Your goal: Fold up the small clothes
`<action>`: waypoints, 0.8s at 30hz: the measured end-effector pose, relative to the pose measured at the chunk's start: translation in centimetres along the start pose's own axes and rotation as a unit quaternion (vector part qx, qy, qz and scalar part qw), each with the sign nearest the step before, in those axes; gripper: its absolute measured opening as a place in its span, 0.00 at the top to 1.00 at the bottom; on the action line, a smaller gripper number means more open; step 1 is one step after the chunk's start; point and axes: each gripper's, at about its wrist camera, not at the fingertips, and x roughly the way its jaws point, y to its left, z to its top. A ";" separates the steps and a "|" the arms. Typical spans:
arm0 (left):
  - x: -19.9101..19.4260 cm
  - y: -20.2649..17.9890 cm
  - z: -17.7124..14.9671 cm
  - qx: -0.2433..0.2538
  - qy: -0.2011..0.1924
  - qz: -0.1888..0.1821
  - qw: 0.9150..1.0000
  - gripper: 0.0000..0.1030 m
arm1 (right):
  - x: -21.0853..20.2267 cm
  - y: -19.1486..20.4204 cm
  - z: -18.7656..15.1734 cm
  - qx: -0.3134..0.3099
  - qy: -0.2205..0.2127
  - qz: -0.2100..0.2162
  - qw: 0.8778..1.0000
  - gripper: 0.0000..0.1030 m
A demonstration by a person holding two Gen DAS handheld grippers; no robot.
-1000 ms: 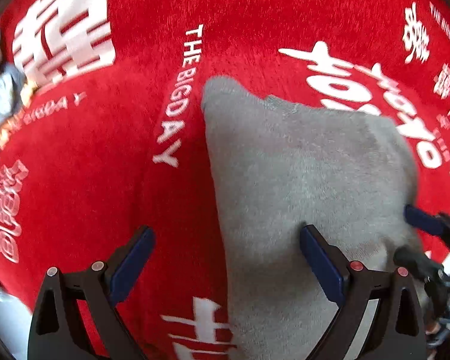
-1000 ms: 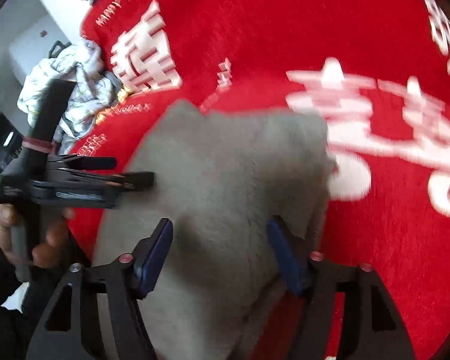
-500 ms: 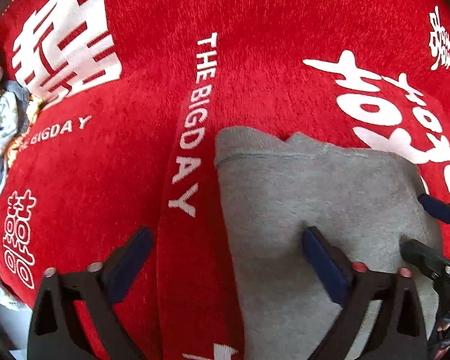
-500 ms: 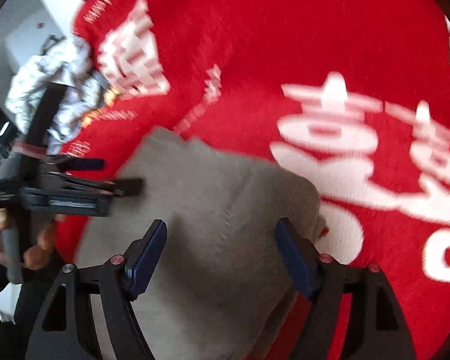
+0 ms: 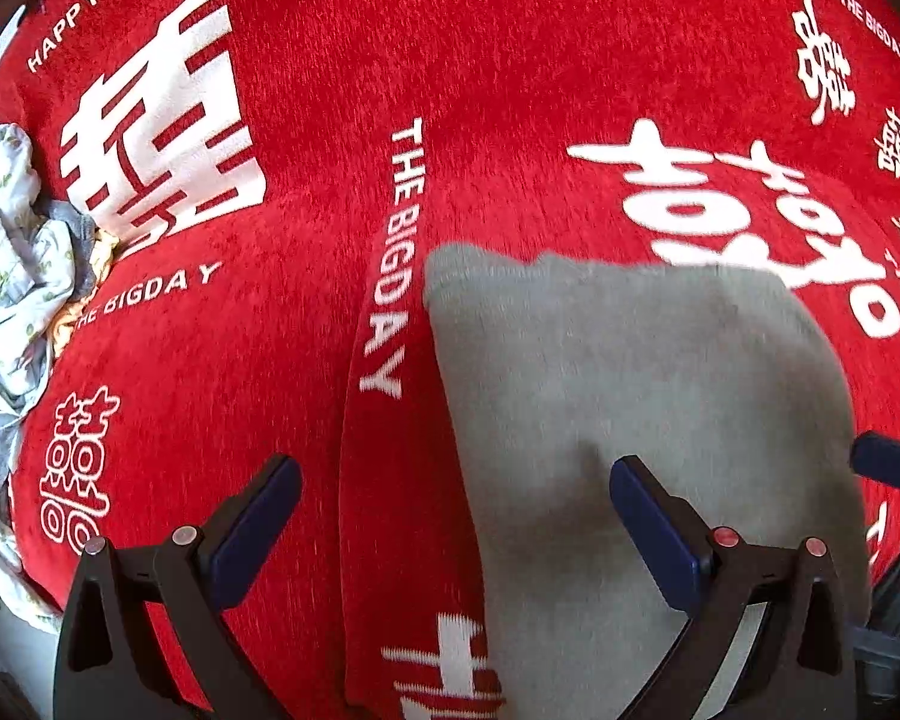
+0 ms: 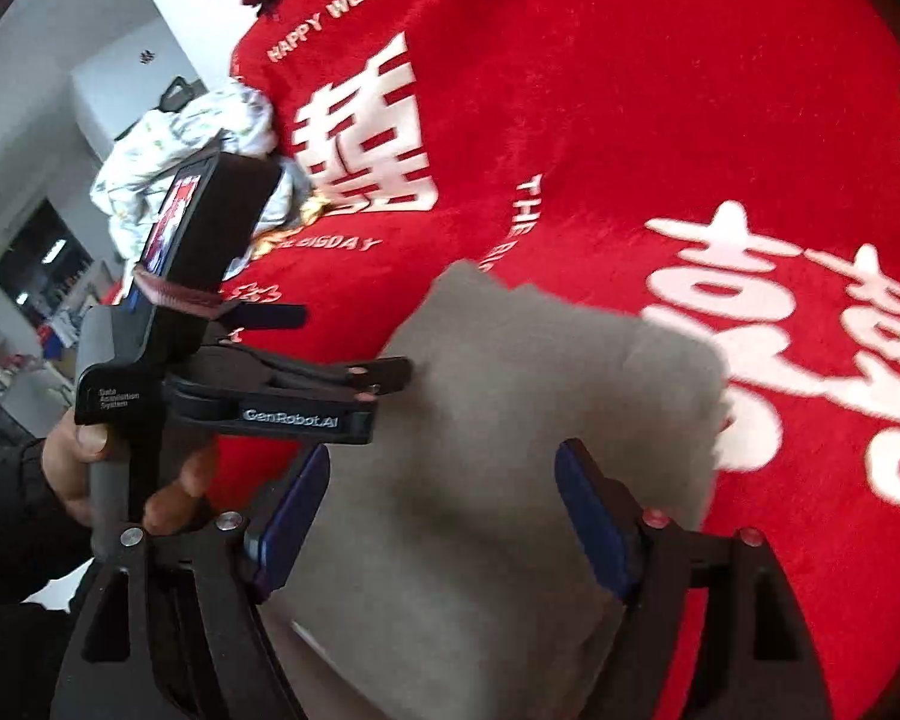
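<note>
The folded grey fleece garment (image 5: 630,396) lies flat on the red plush blanket (image 5: 306,312) lettered "THE BIGDAY" and "HAPPY WEDDING". The left gripper (image 5: 456,510) is spread wide above the garment's left edge. Only the right wrist view shows that tool's "GenRobot.AI" label and the hand (image 6: 90,468) holding it, while the right gripper (image 6: 444,516) is opening over the garment without pressing it.

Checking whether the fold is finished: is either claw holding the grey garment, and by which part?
Neither. The left claw stands open and the right claw is opening; the grey garment lies free on the red blanket.
</note>
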 end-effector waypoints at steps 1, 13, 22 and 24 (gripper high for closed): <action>0.5 -0.1 -0.6 0.000 0.010 0.002 1.000 0.00 | 1.0 -0.2 -0.9 -0.001 0.018 -0.015 1.000 0.21; -3.3 -0.3 -6.3 0.007 -0.019 -0.056 0.998 0.00 | -2.7 0.6 -6.5 0.002 0.025 -0.039 0.999 0.21; -2.3 -2.2 -8.6 0.036 0.017 -0.021 0.999 0.00 | -1.7 0.3 -8.4 0.042 0.083 -0.115 0.989 0.19; -3.3 -2.4 -8.0 0.034 0.000 -0.016 0.999 0.00 | -2.5 1.4 -7.2 0.019 0.075 -0.156 0.985 0.19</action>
